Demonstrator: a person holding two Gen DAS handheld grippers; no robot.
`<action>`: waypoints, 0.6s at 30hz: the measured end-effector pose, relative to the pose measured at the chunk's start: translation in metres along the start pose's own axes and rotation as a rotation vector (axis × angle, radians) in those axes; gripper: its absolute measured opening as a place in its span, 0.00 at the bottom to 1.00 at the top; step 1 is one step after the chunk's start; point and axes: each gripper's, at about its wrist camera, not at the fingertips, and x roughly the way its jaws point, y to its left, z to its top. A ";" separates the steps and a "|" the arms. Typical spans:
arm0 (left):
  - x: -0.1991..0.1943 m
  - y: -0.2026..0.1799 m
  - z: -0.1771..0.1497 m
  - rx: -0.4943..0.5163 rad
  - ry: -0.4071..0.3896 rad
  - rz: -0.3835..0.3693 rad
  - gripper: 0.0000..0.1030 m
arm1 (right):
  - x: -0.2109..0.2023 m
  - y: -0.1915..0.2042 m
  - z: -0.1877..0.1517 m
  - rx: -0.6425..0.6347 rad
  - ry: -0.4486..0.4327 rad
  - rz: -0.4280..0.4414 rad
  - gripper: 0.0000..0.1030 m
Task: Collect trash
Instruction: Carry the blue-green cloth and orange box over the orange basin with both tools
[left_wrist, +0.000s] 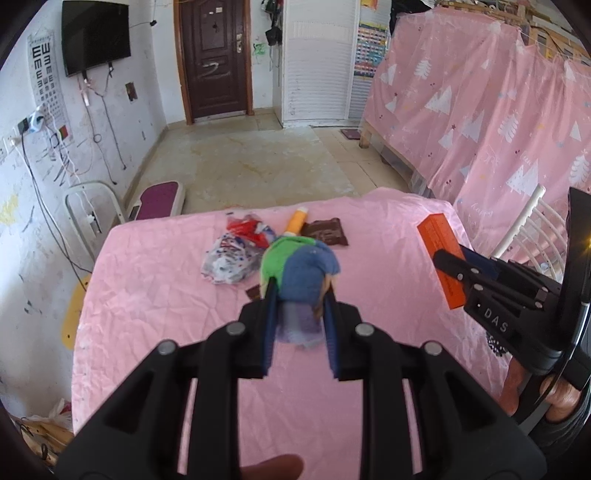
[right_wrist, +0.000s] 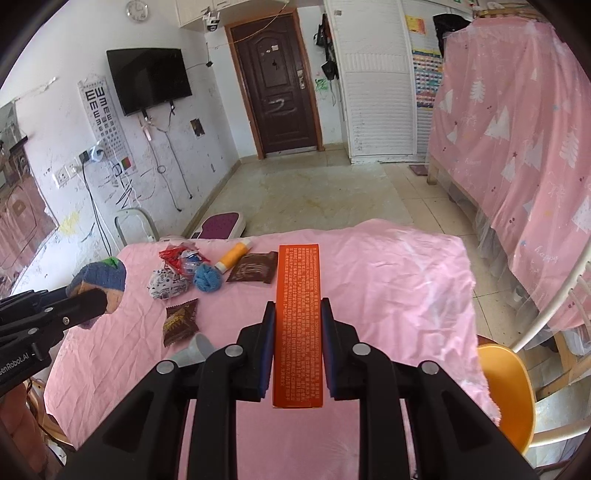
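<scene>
Because both grippers are clearing the pink table (right_wrist: 388, 266), the left gripper (left_wrist: 299, 295) is clamped on a rolled cloth bundle (left_wrist: 301, 269) and the right gripper (right_wrist: 298, 325) grips an orange box (right_wrist: 298, 295), both lifted above the wrappers (right_wrist: 173, 273) left there.

— Anything readable?
— "DAS" on the right gripper (left_wrist: 448, 264); "enRobot.AI" on the left gripper (right_wrist: 94, 299); rows of "E" on the eye chart (right_wrist: 101, 110), far left wall.
— The orange box (right_wrist: 298, 317)?
— Print too small.
</scene>
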 end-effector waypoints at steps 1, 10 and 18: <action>-0.001 -0.008 0.000 0.013 -0.001 0.000 0.21 | -0.002 -0.003 0.000 0.006 -0.004 -0.003 0.12; 0.003 -0.057 0.001 0.087 0.003 -0.021 0.21 | -0.033 -0.054 -0.013 0.071 -0.053 -0.054 0.12; 0.010 -0.094 0.001 0.138 0.018 -0.048 0.21 | -0.051 -0.097 -0.028 0.135 -0.077 -0.106 0.12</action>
